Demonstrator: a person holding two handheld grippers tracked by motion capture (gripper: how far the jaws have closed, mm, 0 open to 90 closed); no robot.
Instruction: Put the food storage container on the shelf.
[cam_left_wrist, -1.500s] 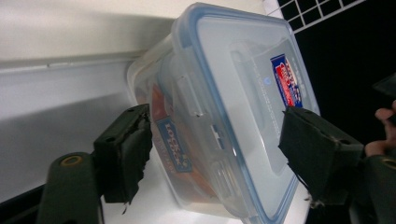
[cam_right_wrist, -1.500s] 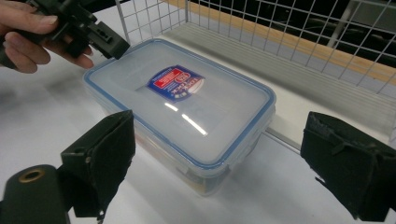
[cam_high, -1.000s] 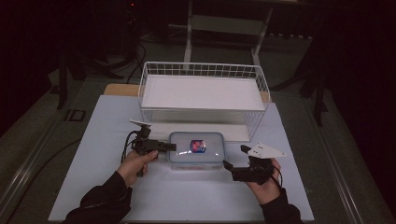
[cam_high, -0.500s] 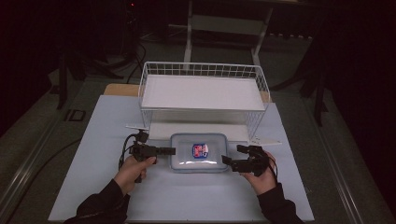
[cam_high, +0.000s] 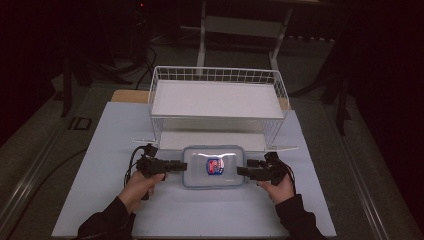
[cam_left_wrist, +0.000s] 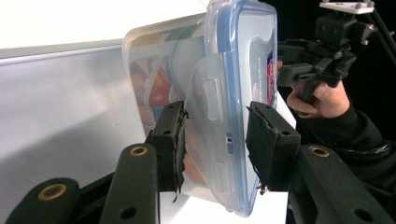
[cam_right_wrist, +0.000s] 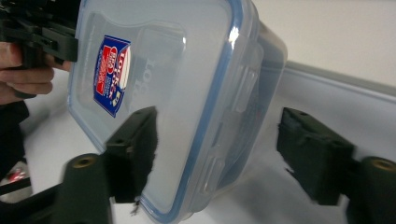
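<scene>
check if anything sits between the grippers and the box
Nothing visible does. The left gripper has its jaws straddling one end of the box, at the lid's latch, and the right gripper straddles the opposite end with a wide gap. Neither is clamped on it yet.

I see a white wire basket (cam_high: 216, 102) at the far side of the pale tabletop (cam_high: 100, 150), dark floor around.

A lab or test room, not a home: a pale table (cam_high: 100, 145) lit under darkness, dark stands (cam_high: 345, 85) and cables (cam_high: 145, 55) on the bare floor (cam_high: 30, 145) around it, a metal frame (cam_high: 240, 25) behind.
</scene>
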